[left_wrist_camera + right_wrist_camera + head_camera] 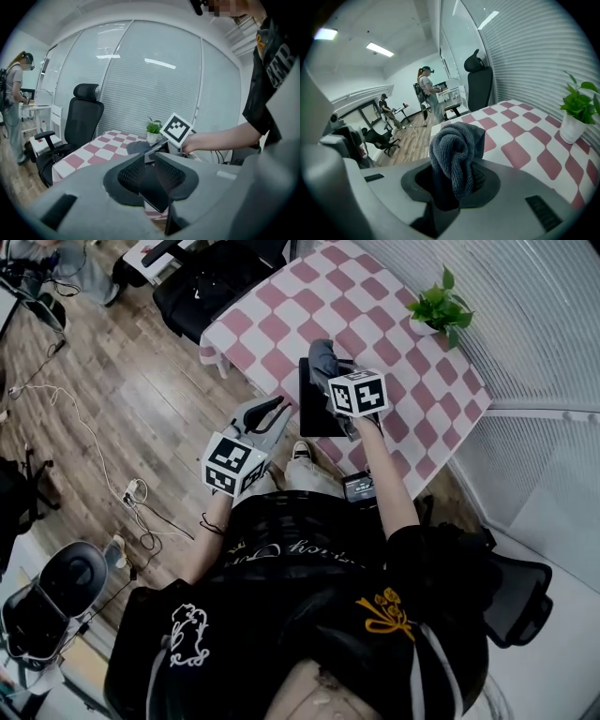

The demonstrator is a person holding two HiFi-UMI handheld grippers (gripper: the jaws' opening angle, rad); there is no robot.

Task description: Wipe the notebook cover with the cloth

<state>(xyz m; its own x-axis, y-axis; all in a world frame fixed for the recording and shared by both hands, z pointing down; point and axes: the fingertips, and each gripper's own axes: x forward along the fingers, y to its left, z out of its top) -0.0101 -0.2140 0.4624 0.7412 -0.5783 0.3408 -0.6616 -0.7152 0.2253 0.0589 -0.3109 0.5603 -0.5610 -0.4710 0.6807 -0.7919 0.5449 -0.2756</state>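
Note:
A black notebook (319, 413) lies flat near the front edge of the pink-and-white checked table (412, 399), one corner just past the edge. My right gripper (328, 371) hovers over the notebook's far end, shut on a bunched grey cloth (322, 354). In the right gripper view that cloth (457, 150) bulges up from between the jaws. My left gripper (275, 412) sits just off the table edge, left of the notebook. Its jaws stand a little apart and empty, with the notebook's near corner (152, 187) showing through the gap beyond them.
A potted plant (441, 306) stands at the table's far right corner, by the slatted blinds. A black office chair (211, 282) sits at the far end. Cables (131, 493) trail over the wooden floor on the left. People stand in the background (427, 91).

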